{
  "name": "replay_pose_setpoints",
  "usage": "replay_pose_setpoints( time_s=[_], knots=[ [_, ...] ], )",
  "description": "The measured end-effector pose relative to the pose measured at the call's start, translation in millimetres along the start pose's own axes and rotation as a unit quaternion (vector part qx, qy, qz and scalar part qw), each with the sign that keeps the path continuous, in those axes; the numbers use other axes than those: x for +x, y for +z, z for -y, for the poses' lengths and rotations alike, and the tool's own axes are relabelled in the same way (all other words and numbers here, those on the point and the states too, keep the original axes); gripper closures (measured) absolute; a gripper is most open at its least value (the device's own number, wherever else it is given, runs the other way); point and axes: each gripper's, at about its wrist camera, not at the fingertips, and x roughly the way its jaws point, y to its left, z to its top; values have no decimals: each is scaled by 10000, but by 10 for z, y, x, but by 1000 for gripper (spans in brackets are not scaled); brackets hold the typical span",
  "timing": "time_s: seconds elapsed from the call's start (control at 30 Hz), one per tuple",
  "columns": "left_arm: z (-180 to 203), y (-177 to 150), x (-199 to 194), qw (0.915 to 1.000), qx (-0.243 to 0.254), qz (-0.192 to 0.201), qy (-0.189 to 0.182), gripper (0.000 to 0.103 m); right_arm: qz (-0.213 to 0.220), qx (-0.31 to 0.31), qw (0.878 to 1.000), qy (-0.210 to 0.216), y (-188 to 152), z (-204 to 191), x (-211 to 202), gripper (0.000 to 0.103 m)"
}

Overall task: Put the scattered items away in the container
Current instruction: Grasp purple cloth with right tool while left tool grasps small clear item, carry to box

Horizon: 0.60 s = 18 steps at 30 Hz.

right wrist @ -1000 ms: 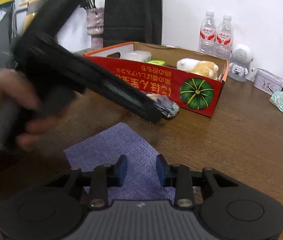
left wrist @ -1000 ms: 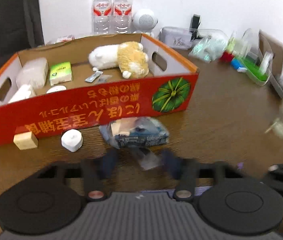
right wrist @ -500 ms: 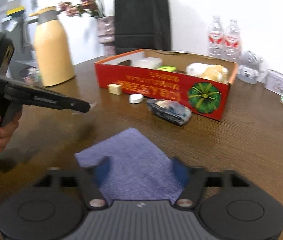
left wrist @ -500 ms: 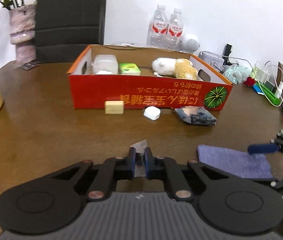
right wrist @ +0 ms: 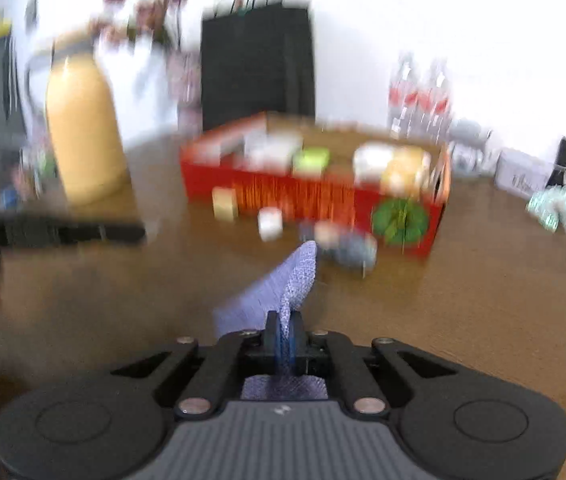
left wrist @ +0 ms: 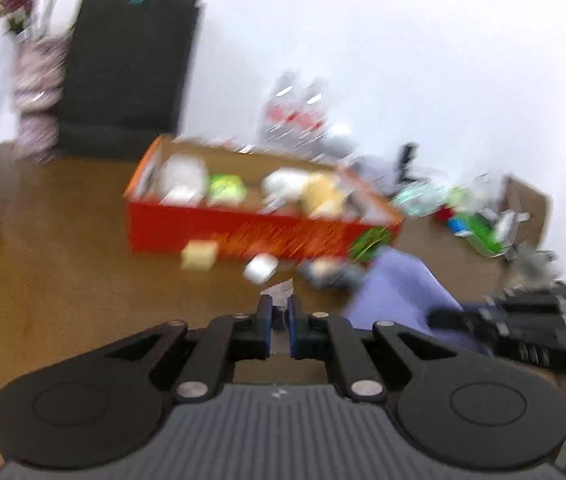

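Observation:
Both views are blurred by motion. My left gripper [left wrist: 281, 305] is shut on a small clear wrapper [left wrist: 279, 289], held above the table. My right gripper [right wrist: 284, 322] is shut on the purple cloth [right wrist: 289, 280], which hangs lifted off the table; the cloth also shows in the left wrist view [left wrist: 399, 292]. The red cardboard box [left wrist: 243, 232] [right wrist: 291, 196] stands ahead with a plush toy [left wrist: 307, 190] and packets inside. In front of it lie a tan block [left wrist: 199, 255], a white case [left wrist: 261, 269] and a dark packet [right wrist: 347, 246].
A yellow jug [right wrist: 83, 136] stands at the left. A black bag [right wrist: 259, 64], a vase of flowers and two water bottles [right wrist: 419, 96] stand behind the box. Clutter [left wrist: 479, 216] fills the right side of the brown table.
My right gripper has shut on the purple cloth and lifted it off the table. My left gripper stays shut on the wrapper and has swung its view to the left.

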Motion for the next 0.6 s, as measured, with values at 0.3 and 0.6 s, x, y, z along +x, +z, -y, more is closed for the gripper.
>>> replay_pose_setpoints(
  time_s=[0.3, 0.6],
  knots=[
    [-315, 1521, 1277, 9978, -377, -545, 66, 95, 499, 1749, 9833, -41, 1495, 838, 667, 100],
    [-765, 1494, 2366, 9855, -109, -1396, 959, 95, -543, 2279, 9716, -333, 1549, 931, 2043, 97]
  ],
)
